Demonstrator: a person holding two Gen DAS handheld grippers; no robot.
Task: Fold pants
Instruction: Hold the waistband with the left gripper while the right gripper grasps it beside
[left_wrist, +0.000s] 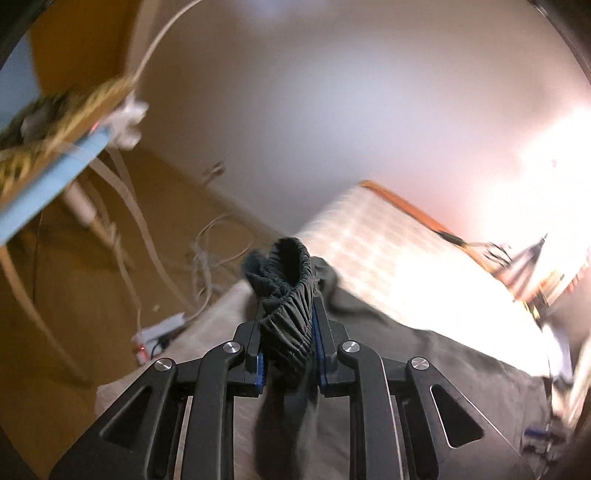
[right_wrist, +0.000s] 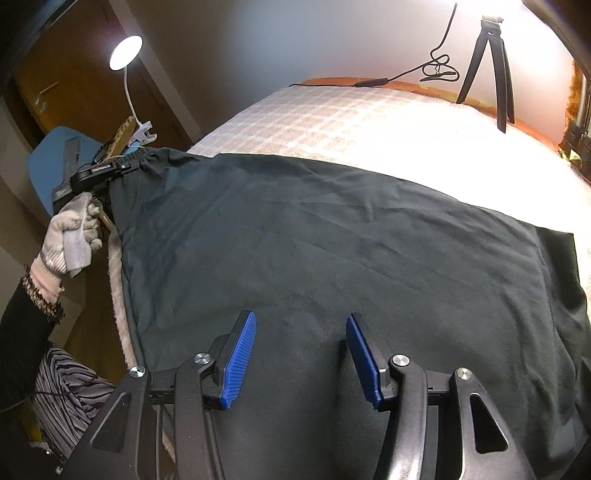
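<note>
I had the left gripper (left_wrist: 288, 354) pinched on the gathered elastic waistband (left_wrist: 286, 280) of the dark pants (right_wrist: 332, 236), lifted at the left edge of the bed; the bunched band stood up between its blue pads. The rest of the pants lay spread flat on the checked bedspread (right_wrist: 332, 118), their long axis running from that held waistband across to the right side of the bed. My right gripper (right_wrist: 301, 354) hovered just above the cloth with its jaws spread wide and nothing between them, well apart from the left gripper (right_wrist: 98, 175) and nearer the leg end. I judged the coming fold turned on this: the waistband sat to the left, so the right gripper needed a hold farther right along the same axis.
</note>
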